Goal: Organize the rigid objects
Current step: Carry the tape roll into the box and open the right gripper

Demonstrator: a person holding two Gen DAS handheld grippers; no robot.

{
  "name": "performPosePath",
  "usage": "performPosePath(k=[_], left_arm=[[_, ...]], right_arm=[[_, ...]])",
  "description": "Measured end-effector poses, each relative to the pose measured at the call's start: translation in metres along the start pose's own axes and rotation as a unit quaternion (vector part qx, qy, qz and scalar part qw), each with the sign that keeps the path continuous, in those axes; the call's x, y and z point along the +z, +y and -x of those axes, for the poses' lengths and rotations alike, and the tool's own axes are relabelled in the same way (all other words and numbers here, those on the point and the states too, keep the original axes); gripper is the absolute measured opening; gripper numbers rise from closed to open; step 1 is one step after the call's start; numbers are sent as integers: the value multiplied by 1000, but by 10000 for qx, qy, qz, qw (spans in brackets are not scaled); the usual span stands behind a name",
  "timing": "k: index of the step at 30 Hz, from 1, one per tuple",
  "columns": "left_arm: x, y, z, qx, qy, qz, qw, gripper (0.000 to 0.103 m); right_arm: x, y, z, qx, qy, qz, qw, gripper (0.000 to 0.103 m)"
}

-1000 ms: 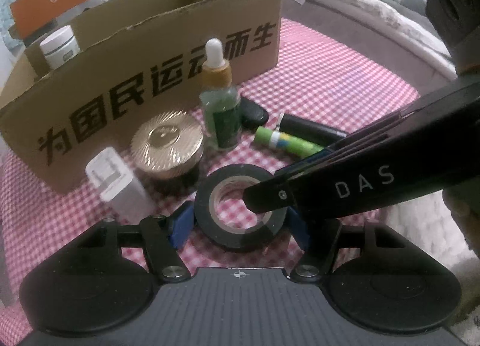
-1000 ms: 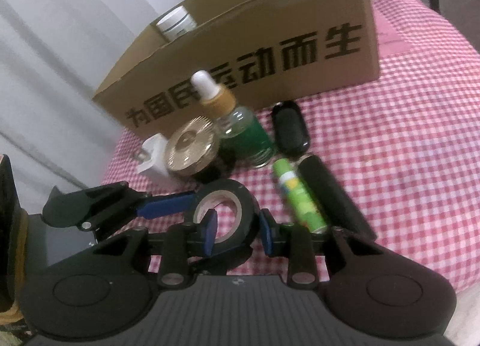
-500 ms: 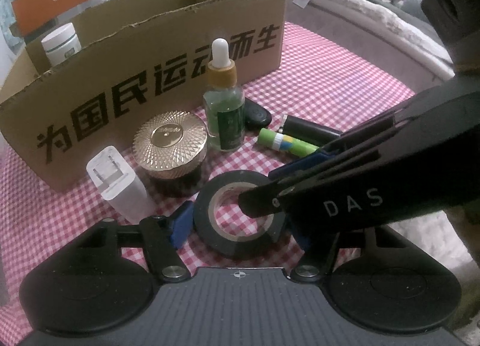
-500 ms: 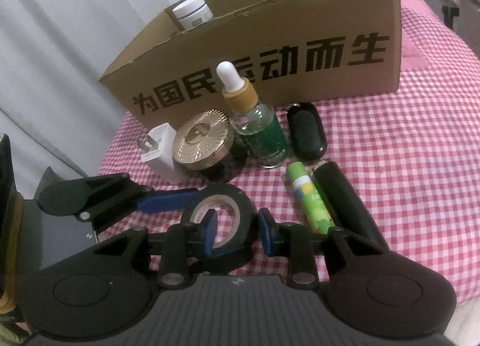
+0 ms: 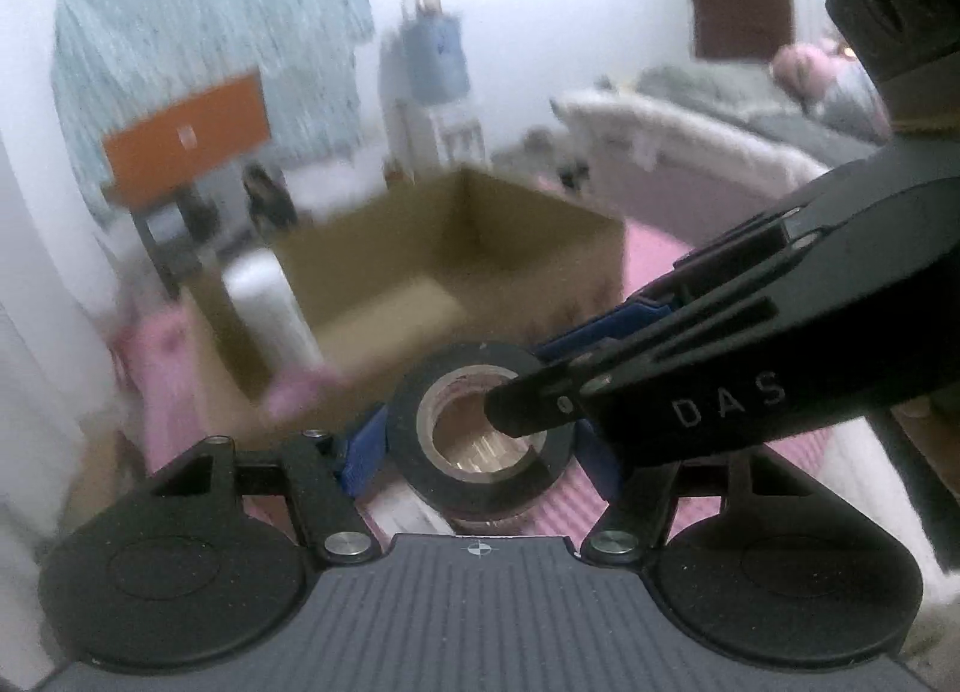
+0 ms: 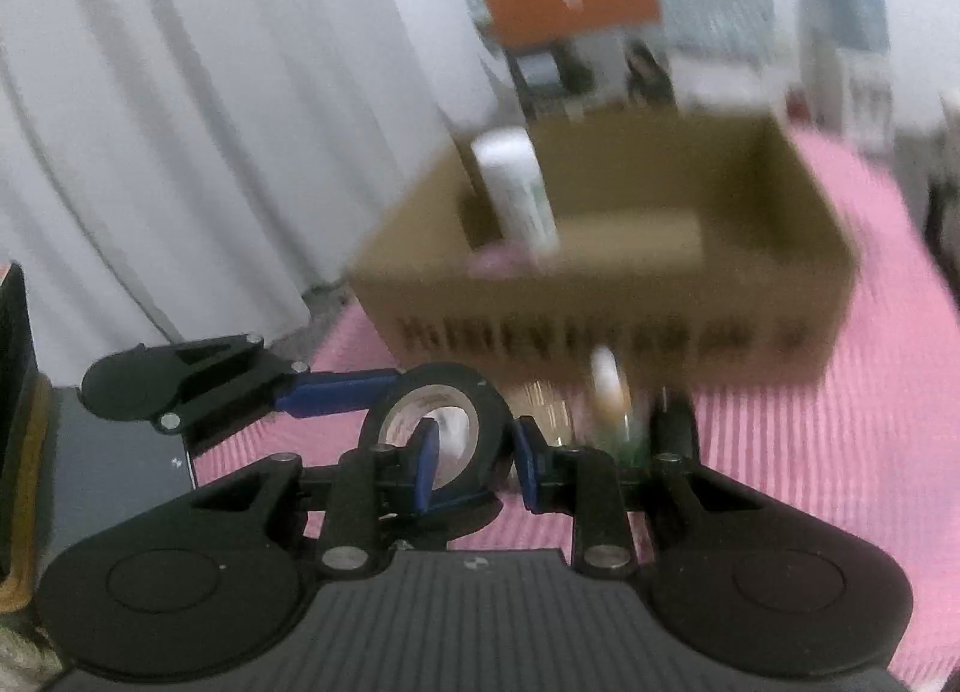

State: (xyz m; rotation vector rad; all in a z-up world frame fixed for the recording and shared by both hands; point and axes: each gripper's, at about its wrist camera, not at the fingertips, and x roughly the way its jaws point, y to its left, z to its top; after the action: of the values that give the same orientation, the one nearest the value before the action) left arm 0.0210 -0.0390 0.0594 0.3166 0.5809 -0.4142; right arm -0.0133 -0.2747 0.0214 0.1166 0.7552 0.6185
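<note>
Both grippers have hold of the glossy black roll of electrical tape point(image 5: 480, 440): the left gripper point(image 5: 480, 446) pinches it from outside with its blue pads, while the right gripper point(image 6: 471, 461) clamps the ring wall, one finger through the hole. It's held up in front of the open brown cardboard box point(image 6: 606, 296), which is motion-blurred, above the pink checked tablecloth point(image 6: 810, 452).

Tape roll point(image 5: 474, 440) lifted off table; box point(image 5: 480, 248) nearer.
</note>
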Motion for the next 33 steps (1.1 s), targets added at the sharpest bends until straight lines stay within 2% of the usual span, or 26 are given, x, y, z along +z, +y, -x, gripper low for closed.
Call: performPosePath(k=[4,6,10,14,19,24,30,33], left_arm=[[35,17,-8,98,-205,-59,9997,67],[53,30,-23,49,-132,3,9999,67],[76,57,-63,-180,206,257,9993,67],[89,76,-108,-293,619,407,9968,67],[92,90,-163,-277,1124,513,9920,67],[91,93,-206,-155,1512,436,9874,67],[90,94,-237,80,1752,231,9842,67],[91,89,-245,299,1764,-26,9839,67]], right_arm=[[39,8,8,-3,-344,430,9985,29],[61,2,5,55,-381,472,9981,29],[103,-21,-19,190,-146,322,9992,30],[136,-53,-59,303,262,0,9992,30],[158,-100,-113,407,843,-612,9937,30],[166,-139,-161,449,1300,-1115,9842,29],[167,-165,-203,418,1596,-1431,9759,29],[168,-173,-218,392,1671,-1536,9731,29]])
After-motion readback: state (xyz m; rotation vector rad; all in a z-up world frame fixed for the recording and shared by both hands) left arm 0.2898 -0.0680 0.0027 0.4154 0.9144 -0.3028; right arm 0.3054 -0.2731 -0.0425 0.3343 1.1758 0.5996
